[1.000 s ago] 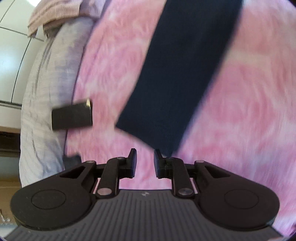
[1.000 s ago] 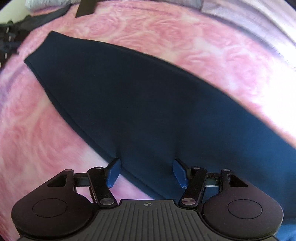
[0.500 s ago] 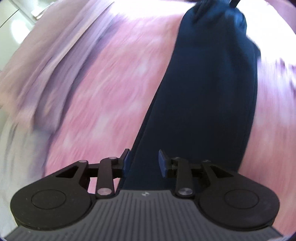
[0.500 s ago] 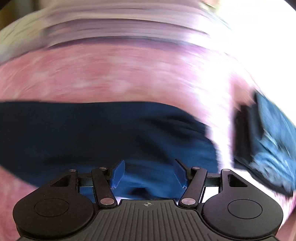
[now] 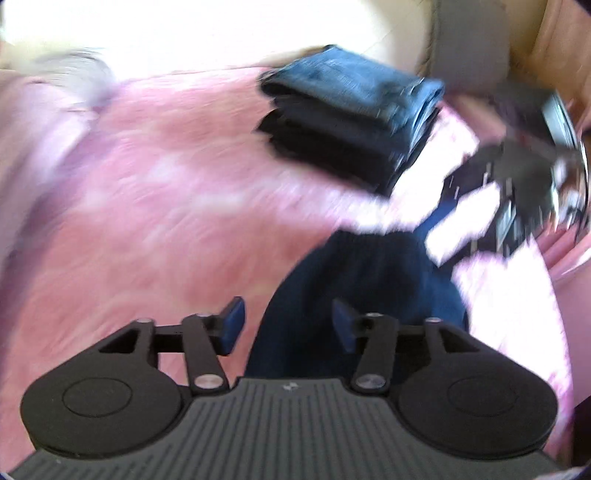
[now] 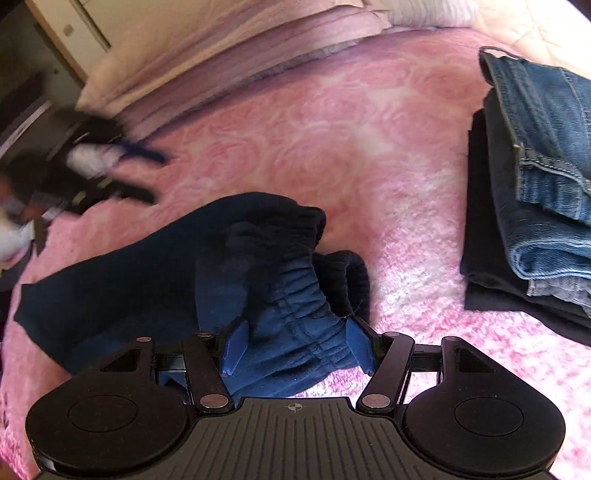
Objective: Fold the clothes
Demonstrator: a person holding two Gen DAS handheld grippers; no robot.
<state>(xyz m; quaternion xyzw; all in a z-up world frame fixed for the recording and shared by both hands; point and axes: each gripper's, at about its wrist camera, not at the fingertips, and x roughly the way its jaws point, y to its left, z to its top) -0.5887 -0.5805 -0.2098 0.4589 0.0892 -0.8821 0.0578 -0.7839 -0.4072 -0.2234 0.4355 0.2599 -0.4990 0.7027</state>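
Both grippers have swung round toward the folded jeans stack (image 6: 532, 192).
Left gripper (image 5: 286, 325) and right gripper (image 6: 293, 345) hang wide apart, empty, over navy trousers (image 6: 207, 266) beside that stack.

Pink rose-pattern blanket (image 6: 332, 122) under everything, fwd of the tongs. Pale lilac pillows (image 6: 229, 48) along its far edge, top-left in right cam. Wooden cupboard (image 6: 62, 33) beyond, far left. Left cam too blurred for more.

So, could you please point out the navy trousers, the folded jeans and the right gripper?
navy trousers (image 6: 295, 295): right wrist view, gathered elastic waistband.
folded jeans (image 6: 546, 155): right wrist view, top denim layer of the stack.
right gripper (image 6: 295, 345): right wrist view, midway between its blue fingertips.
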